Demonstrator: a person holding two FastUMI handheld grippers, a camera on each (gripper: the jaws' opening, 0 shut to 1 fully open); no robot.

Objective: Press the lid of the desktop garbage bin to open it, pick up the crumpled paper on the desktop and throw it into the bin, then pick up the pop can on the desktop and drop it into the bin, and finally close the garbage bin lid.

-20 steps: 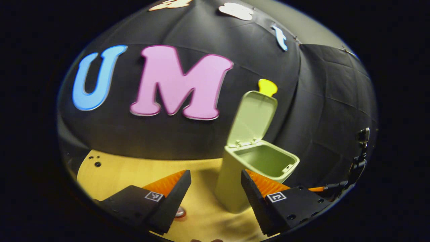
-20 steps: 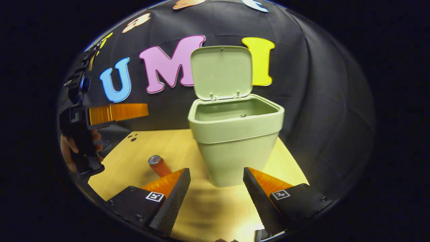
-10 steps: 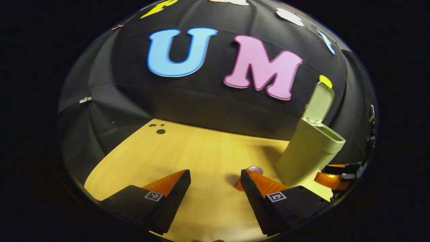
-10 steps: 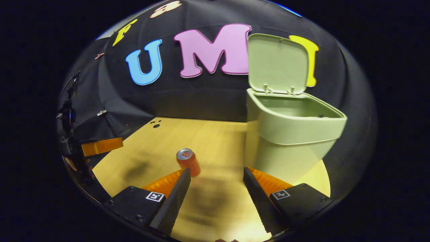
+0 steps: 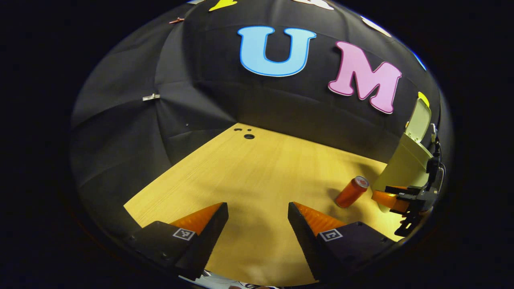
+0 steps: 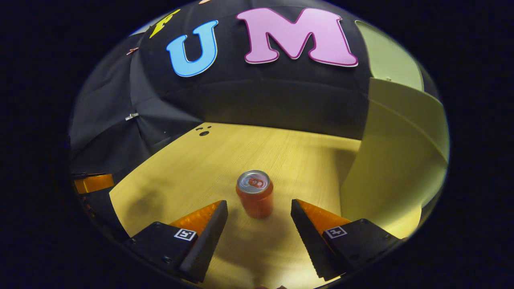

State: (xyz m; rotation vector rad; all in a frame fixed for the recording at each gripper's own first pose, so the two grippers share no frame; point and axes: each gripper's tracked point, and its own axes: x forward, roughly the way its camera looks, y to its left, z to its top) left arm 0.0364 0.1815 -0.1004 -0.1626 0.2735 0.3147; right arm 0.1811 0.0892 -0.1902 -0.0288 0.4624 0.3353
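The pop can [image 6: 254, 193] stands upright on the wooden desktop [image 6: 192, 168], just ahead of the right gripper [image 6: 259, 224] and centred on the gap between its two fingers. The jaws stand wide, with nothing between them and clearance on both sides of the can. The bin [image 6: 395, 160] rises close on this gripper's right side, its lid [image 6: 387, 60] raised.

Handling, as a judgement: the can is a thin-walled metal cylinder, probably light, smooth and somewhat slippery. It would dent under a hard squeeze and tip if one finger touches first. The recommended hold is across the mid-body, fingers on opposite sides of the wall, below the top rim.

Pose: the right gripper looks forward and slightly down along the desktop, low enough that its fingers sit at about the height of the can's lower half.

The left gripper [image 5: 258, 224] hovers over bare desktop with its jaws also wide and empty. From it, the can [image 5: 352, 192] lies ahead and to the right, with the bin [image 5: 405, 164] just beyond the can and the right gripper [image 5: 395, 199] beside it

No crumpled paper is visible on the desktop; it is presumably in the bin
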